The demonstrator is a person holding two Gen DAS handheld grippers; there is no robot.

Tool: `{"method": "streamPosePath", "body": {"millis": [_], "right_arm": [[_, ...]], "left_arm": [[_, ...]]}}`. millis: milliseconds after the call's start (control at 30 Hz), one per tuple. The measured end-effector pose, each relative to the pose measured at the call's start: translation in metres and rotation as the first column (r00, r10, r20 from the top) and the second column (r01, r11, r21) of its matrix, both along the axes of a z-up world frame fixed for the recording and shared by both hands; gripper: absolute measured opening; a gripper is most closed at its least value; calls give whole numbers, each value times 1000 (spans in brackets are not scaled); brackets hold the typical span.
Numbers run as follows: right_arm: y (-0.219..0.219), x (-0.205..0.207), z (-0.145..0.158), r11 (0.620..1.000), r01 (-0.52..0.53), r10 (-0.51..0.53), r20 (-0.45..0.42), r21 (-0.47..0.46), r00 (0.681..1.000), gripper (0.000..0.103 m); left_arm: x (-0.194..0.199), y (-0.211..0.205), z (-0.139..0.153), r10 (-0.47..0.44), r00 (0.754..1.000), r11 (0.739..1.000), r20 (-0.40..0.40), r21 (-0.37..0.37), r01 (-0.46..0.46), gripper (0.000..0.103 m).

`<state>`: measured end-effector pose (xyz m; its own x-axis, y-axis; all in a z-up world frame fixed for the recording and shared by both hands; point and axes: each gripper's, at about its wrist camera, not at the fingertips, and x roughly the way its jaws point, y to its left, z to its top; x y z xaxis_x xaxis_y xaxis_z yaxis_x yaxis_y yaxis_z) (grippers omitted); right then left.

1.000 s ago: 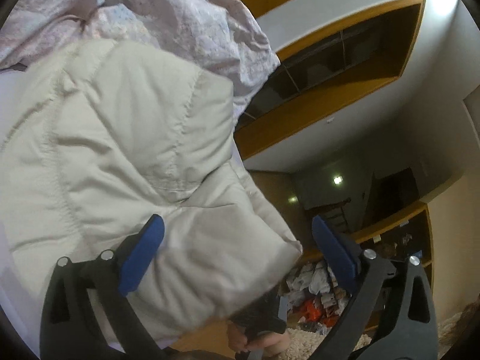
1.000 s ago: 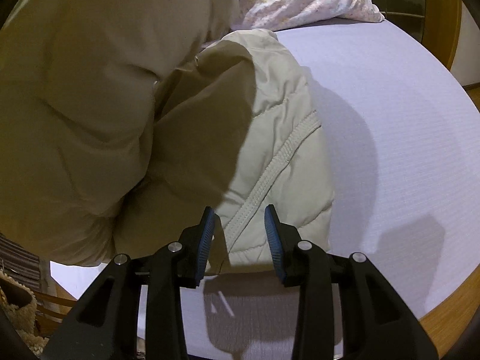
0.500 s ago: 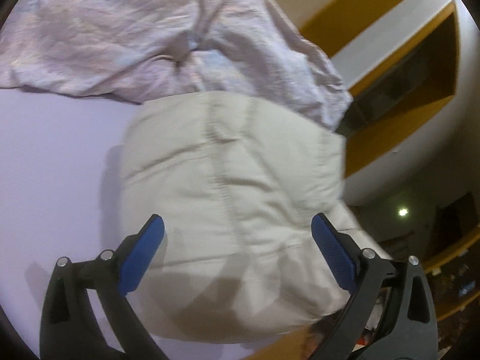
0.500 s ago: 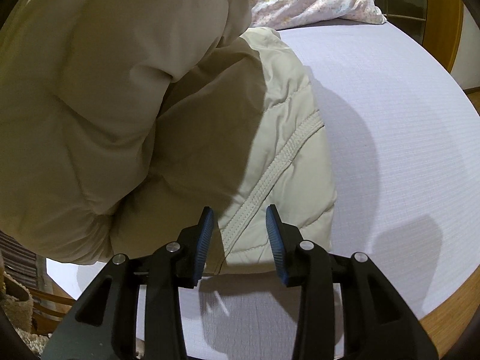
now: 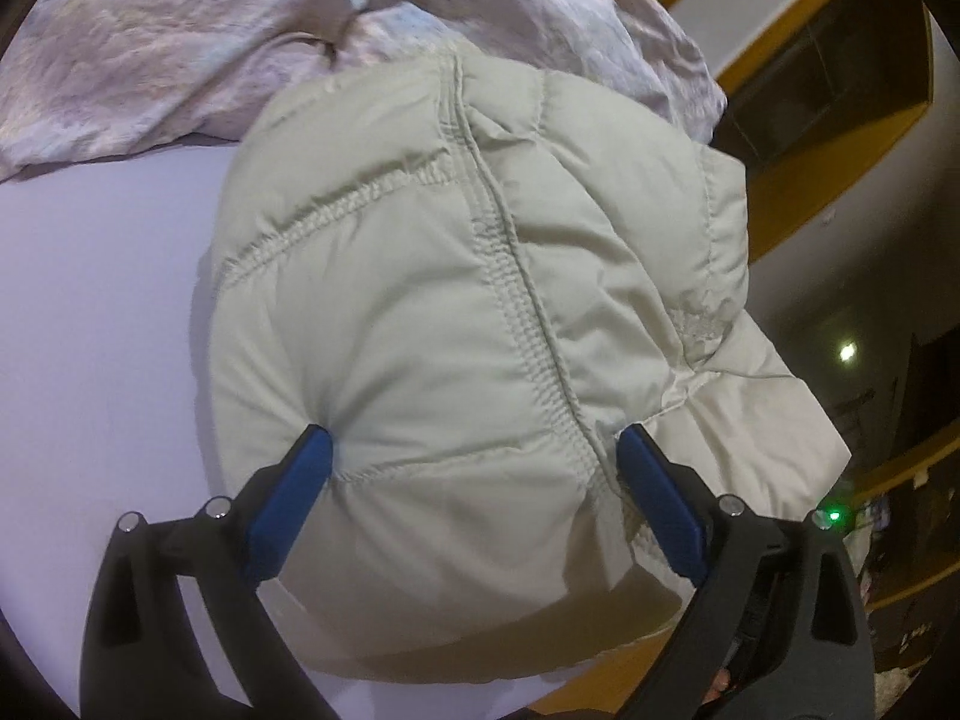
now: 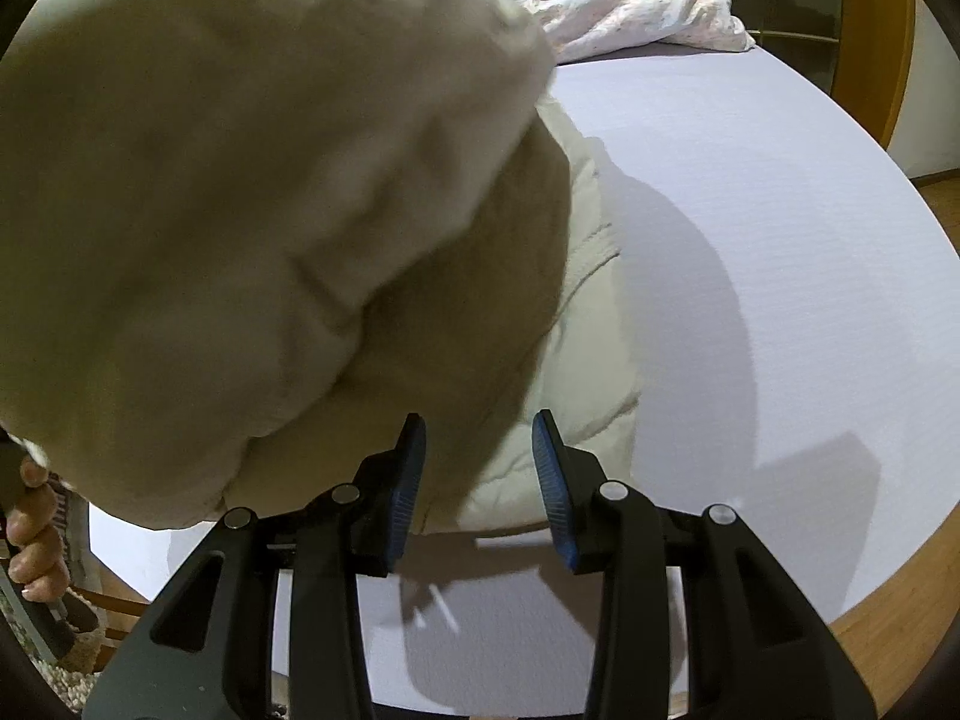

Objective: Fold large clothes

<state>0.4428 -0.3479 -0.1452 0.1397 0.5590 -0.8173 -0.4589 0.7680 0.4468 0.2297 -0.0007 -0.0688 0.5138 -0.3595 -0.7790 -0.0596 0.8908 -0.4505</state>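
The jacket (image 5: 480, 312), cream and quilted, lies folded on the lilac bed (image 5: 90, 300), filling the frame centre. Left gripper (image 5: 474, 456): jaws spread wide, both pads pressed into the padding, clamping nothing. Right gripper (image 6: 479, 441): jaws apart, empty, at the jacket's lower edge. A crumpled quilt (image 5: 210, 42) lies upper left.

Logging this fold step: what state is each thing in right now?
puffer jacket: bunched into a thick bundle on the bed, pressed by the left fingers.
left gripper: open wide, fingers dug into the jacket.
right gripper: open, holding nothing.
floral bedding: crumpled behind the jacket.
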Motion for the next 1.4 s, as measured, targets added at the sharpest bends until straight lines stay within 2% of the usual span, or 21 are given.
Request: {"method": "streamPosePath", "body": {"millis": [33,100,300,400,533,700,867,1033,1400], "right_arm": [[-2,0,0,1000,7,-7,-1,-2,1000,40],[-11,2,0,999,35,-35,3,-18,999,48],[-36,3,4,995,91,-91,5,-30,996,48],[-45,-1,13,995,93,-92,19,-24,996,48],[-51,-9,33,998,56,-56,59,6,997,48],[-47,-23,63,997,-52,43,126,65,991,48],[-25,-28,79,980,-152,133,143,128,981,48],[-5,-33,89,964,-210,184,163,163,969,48],[11,-12,113,947,-192,144,192,258,971,47]], "left_arm": [[1,-3,-2,-5,1000,1000,-3,8,5,95],[6,-15,-9,-14,1000,999,-10,28,14,96],[16,-44,-26,-43,999,991,-15,124,45,101],[19,-45,-30,-42,999,990,-16,135,44,101],[10,-36,-20,-21,1000,995,8,100,21,100],[-6,-23,-9,13,1000,998,27,55,-14,100],[-14,-12,0,36,998,995,51,93,-41,100],[-19,-6,1,46,998,993,43,109,-51,100],[-18,5,2,69,997,989,39,132,-73,100]]}}
